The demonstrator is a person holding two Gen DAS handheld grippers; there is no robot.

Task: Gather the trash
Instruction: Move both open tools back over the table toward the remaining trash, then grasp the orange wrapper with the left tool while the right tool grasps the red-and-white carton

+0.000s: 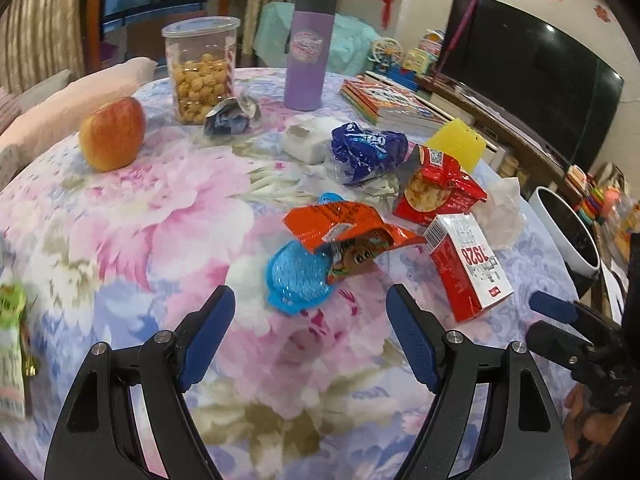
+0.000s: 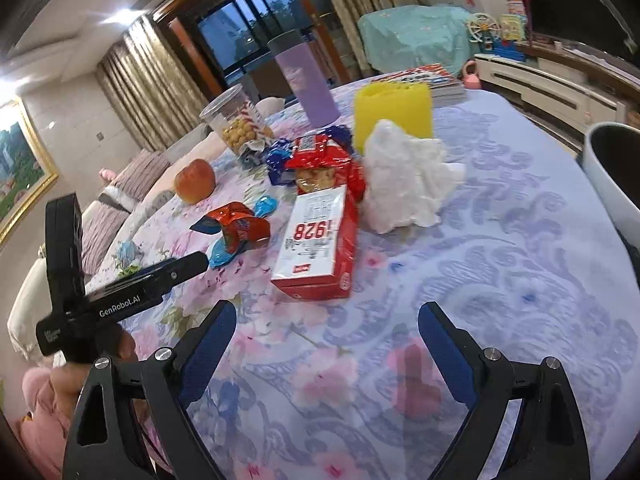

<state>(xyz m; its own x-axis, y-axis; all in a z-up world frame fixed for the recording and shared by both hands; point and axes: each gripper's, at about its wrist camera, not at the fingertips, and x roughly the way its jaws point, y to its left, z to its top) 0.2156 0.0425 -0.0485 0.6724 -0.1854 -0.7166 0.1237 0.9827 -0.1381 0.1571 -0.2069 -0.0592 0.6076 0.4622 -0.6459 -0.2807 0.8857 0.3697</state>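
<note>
the left gripper [image 1: 310, 336] hovers low over the flowered tablecloth [image 1: 160, 216] with its blue-padded jaws spread wide and nothing between them; just ahead of it lies a torn orange snack wrapper [image 1: 344, 228] resting partly on a blue plastic lid [image 1: 296, 280]. the right gripper [image 2: 326, 344] is likewise spread apart and empty, above a bare stretch of cloth, with a red and white carton [image 2: 320, 240] marked 1928 lying flat just in front of it. beside the carton sit a crumpled white tissue [image 2: 404, 180], a red cracker bag [image 2: 324, 164] and, behind that, a crumpled blue wrapper [image 1: 366, 152]. farther back on the table are a yellow cup [image 2: 394, 114], an apple [image 1: 113, 133], a clear jar of snacks [image 1: 200, 70], a purple tumbler [image 1: 308, 52] and a stack of books [image 1: 394, 104]. a white bin [image 1: 568, 236] with a dark inside stands off the table's right edge.
</note>
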